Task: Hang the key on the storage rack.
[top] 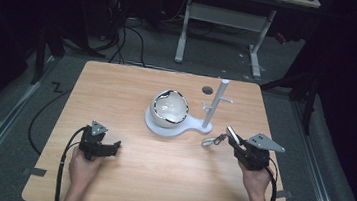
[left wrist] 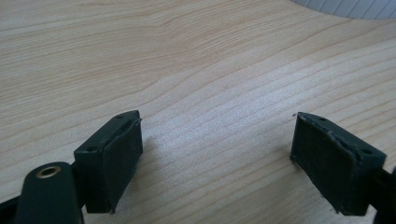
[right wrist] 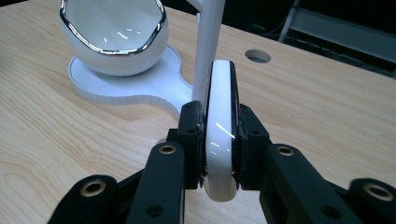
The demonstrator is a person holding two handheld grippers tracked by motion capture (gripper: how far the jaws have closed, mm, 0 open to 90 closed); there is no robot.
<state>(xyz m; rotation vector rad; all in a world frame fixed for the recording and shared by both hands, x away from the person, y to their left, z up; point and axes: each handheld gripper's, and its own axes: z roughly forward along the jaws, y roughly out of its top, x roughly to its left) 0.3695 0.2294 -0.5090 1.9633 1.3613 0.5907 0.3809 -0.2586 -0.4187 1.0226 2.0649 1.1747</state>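
At the desk's (top: 123,175) right edge, the right gripper (right wrist: 219,140) has its fingers (right wrist: 191,126) clenched on a slim white key fob (right wrist: 220,126), held on edge just off the surface, a small ring (top: 211,141) hanging from it. Just beyond it rises a white stand (top: 215,104), its flat base carrying a glossy white bowl (top: 169,108) at mid-desk. Near the front left corner, the left gripper (left wrist: 217,149) rests with fingers (left wrist: 119,154) released, grasping nothing.
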